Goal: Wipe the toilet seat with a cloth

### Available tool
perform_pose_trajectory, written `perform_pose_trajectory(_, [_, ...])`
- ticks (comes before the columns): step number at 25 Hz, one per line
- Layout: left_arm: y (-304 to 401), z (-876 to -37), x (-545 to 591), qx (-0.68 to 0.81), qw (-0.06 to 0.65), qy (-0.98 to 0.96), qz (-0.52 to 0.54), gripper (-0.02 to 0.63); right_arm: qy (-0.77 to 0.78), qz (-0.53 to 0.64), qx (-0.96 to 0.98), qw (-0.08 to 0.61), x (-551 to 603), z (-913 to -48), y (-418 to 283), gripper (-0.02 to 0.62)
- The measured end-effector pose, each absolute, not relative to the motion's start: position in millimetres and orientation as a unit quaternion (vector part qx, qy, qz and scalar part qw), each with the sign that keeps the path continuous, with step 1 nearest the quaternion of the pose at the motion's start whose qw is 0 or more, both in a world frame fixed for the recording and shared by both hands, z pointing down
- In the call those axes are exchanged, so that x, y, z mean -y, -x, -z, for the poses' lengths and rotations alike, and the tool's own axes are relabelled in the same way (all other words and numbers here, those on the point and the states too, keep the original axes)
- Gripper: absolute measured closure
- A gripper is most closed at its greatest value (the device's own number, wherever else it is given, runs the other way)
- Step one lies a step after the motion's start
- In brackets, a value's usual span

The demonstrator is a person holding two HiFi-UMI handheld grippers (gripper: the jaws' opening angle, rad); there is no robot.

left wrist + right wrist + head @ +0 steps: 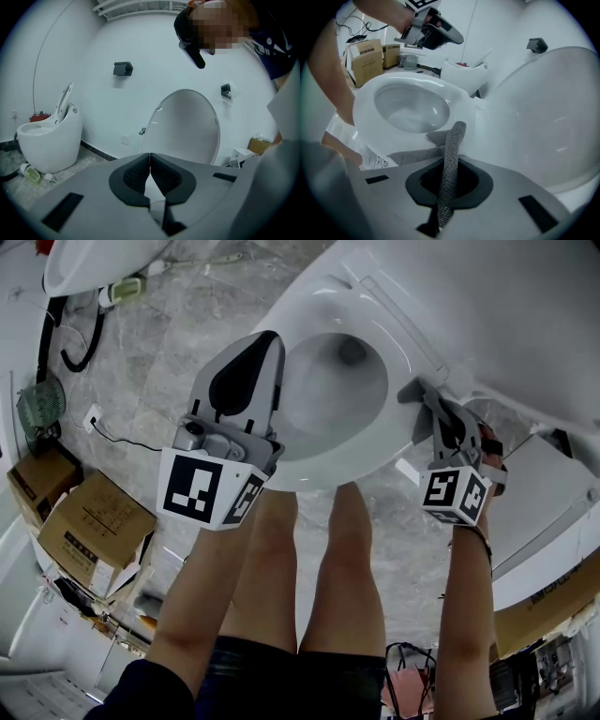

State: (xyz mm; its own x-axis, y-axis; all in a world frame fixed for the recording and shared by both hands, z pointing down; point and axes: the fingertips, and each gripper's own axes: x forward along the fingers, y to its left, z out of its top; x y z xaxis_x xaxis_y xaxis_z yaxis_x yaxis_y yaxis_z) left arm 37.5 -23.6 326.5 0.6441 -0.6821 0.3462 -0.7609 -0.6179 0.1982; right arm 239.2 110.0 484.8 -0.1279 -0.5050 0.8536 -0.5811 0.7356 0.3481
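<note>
A white toilet seat [314, 468] rings the bowl, with its lid [487, 296] raised behind. My right gripper [424, 395] sits at the seat's right rim, shut on a grey cloth [415, 390]. In the right gripper view the cloth [451, 154] runs up between the jaws and drapes onto the seat [365, 101] near the hinge. My left gripper [270, 341] hovers over the seat's left side, shut, with nothing in it. The left gripper view has the shut left gripper [149, 158] facing the raised lid [187, 126] and a white wall.
Cardboard boxes [89, 531] stand on the marble floor at the left. A second white toilet [47, 138] stands by the wall, with a small bottle [29, 174] at its foot. The person's legs [314, 577] stand just in front of the bowl.
</note>
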Motion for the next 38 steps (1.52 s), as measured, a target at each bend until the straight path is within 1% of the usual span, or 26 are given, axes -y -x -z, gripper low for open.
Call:
perform_pose_trajectory(5, [-39, -326, 21, 0.402, 0.166, -0.893, -0.119, 0.586, -0.361, -0.043, 0.748, 0.556, -134, -487, -242, 0.566])
perform_pose_trajectory(13, [-43, -326, 20, 0.398, 0.163, -0.895, -0.119, 0.586, -0.278, -0.078, 0.795, 0.534, -199, -495, -179, 0.566])
perform_pose_trajectory(15, [-43, -325, 19, 0.397, 0.163, -0.895, -0.119, 0.586, -0.272, -0.078, 0.798, 0.533, -202, -495, -174, 0.566])
perform_pose_trajectory(22, [-39, -324, 20, 0.398, 0.164, -0.895, -0.119, 0.586, -0.324, -0.072, 0.776, 0.536, -151, -494, -196, 0.566])
perform_pose_trajectory(29, [-29, -322, 22, 0.404, 0.165, -0.892, -0.115, 0.586, -0.379, -0.064, 0.755, 0.531, -83, -492, -203, 0.566])
perform_pose_trajectory(38, [-27, -333, 23, 0.404, 0.172, -0.891, -0.116, 0.586, -0.422, -0.077, 0.752, 0.5, -22, -499, -177, 0.566])
